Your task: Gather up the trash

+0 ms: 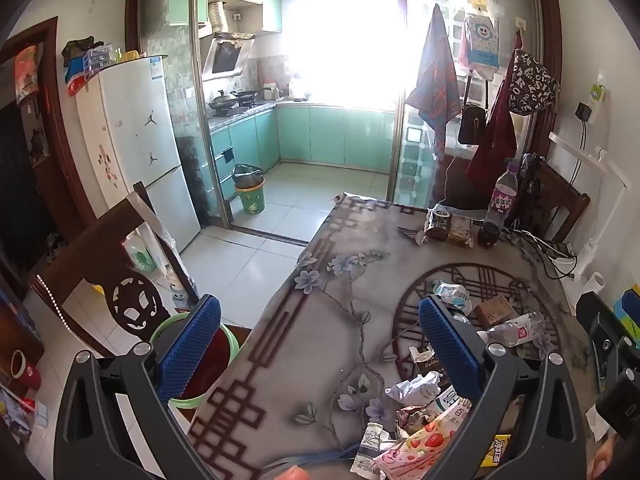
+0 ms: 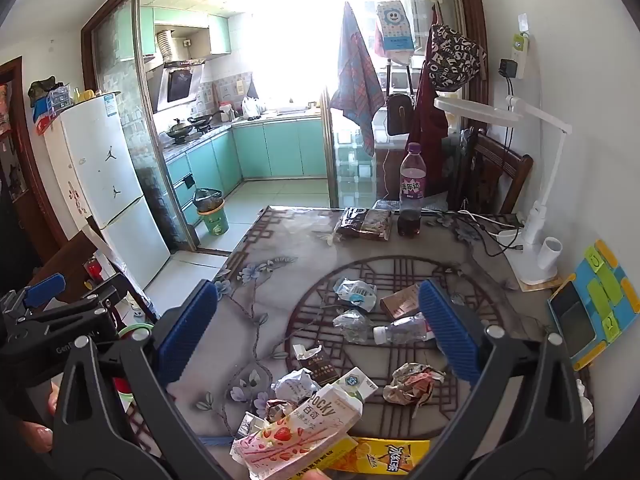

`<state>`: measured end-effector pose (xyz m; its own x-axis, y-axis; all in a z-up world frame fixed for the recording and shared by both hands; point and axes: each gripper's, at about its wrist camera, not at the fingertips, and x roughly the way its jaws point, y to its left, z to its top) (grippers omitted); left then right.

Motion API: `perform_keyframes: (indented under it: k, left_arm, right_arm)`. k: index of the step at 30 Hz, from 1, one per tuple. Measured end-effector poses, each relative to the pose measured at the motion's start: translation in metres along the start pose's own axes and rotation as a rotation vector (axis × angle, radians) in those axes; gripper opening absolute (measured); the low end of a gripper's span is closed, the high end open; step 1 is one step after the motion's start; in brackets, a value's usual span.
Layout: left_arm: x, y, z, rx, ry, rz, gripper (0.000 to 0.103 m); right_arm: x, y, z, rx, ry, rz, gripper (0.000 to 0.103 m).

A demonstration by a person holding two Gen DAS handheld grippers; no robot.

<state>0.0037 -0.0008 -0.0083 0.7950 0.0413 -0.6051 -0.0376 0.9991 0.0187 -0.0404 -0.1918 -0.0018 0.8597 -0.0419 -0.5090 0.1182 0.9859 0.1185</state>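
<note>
Crushed bottle (image 2: 402, 330): lying, cap leftward; Pocky box (image 2: 304, 428) at table's (image 2: 460, 420) near edge; left gripper (image 1: 320, 332), right gripper (image 2: 320, 316) agape, empty.

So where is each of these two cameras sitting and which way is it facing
Left wrist: on the left gripper, tilted down across the table toward the kitchen; open jaws, a fingertip and the right gripper show.
Right wrist: on the right gripper, tilted down over the trash, jaws open; the left gripper and fingers show.
Shared: crushed bottle, Pocky box, fridge.
</note>
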Motion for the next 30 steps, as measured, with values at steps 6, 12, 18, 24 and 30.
perform_keyframes:
  k: [6, 12, 18, 24, 30]
  left_arm:
    - [-0.002, -0.002, 0.002, 0.018, 0.005, -0.034, 0.095]
    - [-0.002, -0.005, 0.002, 0.030, 0.011, -0.047, 0.095]
    - [-0.004, -0.004, 0.003, 0.026, 0.004, -0.041, 0.095]
    - [-0.005, -0.004, 0.005, 0.025, 0.002, -0.034, 0.095]
    - [-0.004, -0.003, 0.006, 0.024, 0.001, -0.032, 0.095]
  right_arm:
    - [0.000, 0.000, 0.001, -0.002, 0.000, 0.003, 0.099]
    - [0.003, 0.001, -0.003, 0.002, 0.001, 0.000, 0.099]
    - [0.000, -0.003, -0.001, 0.001, -0.004, -0.001, 0.099]
    - [-0.001, -0.003, 0.000, -0.001, -0.007, 0.000, 0.099]
    - [0.001, -0.004, -0.001, 0.009, 0.032, -0.025, 0.099]
